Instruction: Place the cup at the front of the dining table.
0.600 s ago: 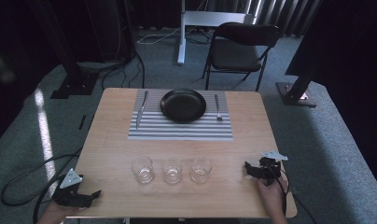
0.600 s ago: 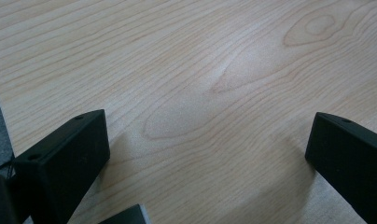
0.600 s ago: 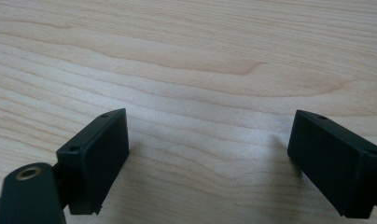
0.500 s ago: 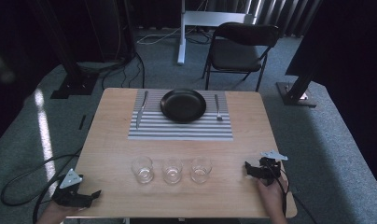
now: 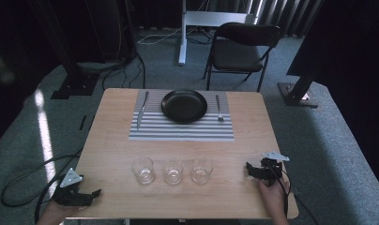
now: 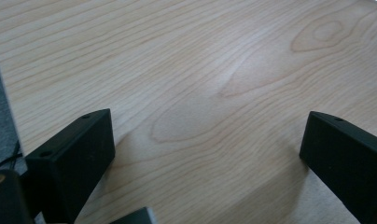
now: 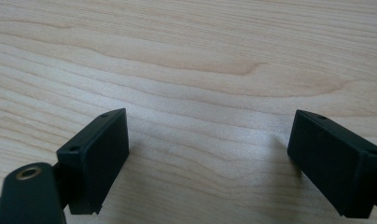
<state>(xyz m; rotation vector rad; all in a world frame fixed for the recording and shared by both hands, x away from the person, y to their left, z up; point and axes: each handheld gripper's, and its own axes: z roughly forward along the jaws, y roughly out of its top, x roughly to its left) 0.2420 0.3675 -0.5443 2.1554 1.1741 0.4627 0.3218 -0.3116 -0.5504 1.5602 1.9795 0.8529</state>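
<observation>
My left gripper (image 5: 94,192) rests at the table's near left corner, held by a hand. In the left gripper view its jaws stand wide apart over bare wood (image 6: 210,116), so my left gripper (image 6: 210,135) is open and holds nothing. My right gripper (image 5: 249,169) sits at the near right edge, pointing left toward the glasses. In the right gripper view my right gripper (image 7: 210,135) is open too, with bare wood between the jaws. Three empty clear glasses (image 5: 172,171) stand in a row between the two grippers.
At the far side a striped placemat (image 5: 180,131) carries a black plate (image 5: 184,105), a knife (image 5: 141,110) on its left and a fork (image 5: 218,108) on its right. A black chair (image 5: 241,49) stands behind the wooden table (image 5: 112,145). Cables lie on the floor at left.
</observation>
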